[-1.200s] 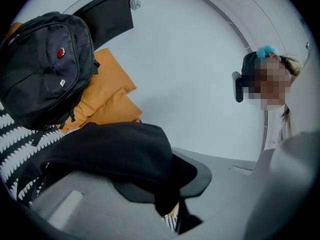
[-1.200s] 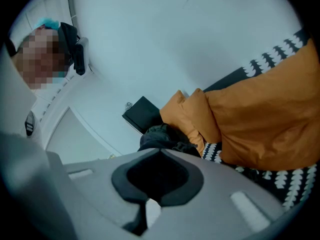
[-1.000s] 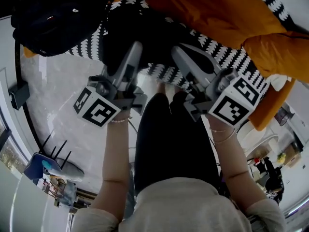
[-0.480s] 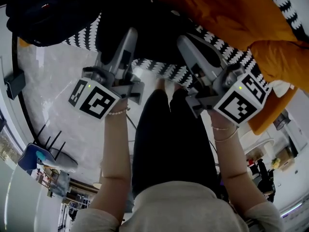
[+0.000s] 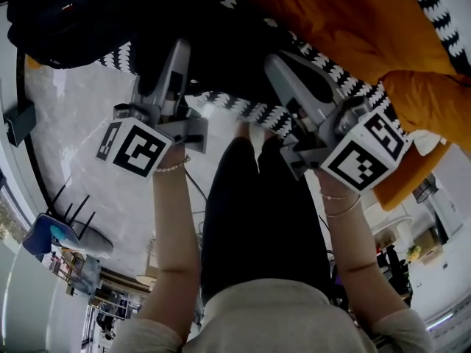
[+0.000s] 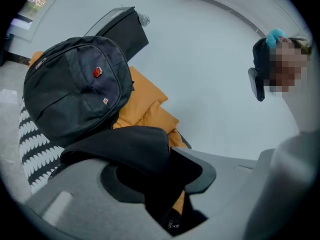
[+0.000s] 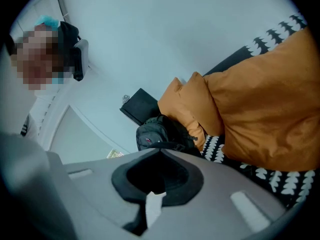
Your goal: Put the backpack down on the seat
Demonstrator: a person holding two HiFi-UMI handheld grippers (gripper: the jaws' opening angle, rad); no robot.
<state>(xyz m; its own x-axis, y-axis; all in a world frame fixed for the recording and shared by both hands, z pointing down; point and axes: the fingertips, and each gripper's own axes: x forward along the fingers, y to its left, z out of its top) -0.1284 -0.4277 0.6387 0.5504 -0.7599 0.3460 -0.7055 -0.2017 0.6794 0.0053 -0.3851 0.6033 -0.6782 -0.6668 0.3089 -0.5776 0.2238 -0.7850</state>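
Setting the soft black fabric backpack [image 5: 221, 43] onto the black-and-white patterned seat [image 5: 250, 110].
My left gripper [image 6: 172, 156] clamps its fabric; my right gripper [image 7: 159, 153] alongside is closed, empty. Next, I judge: lower, release.

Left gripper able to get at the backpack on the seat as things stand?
Probably not yet. The left gripper is shut on black fabric, so it is occupied. The backpack sits apart on the patterned seat, with nothing lying across it; letting go first should free the way.

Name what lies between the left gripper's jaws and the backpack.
Black fabric, clamped by the left gripper, with orange cushion alongside; left gripper view shows it.
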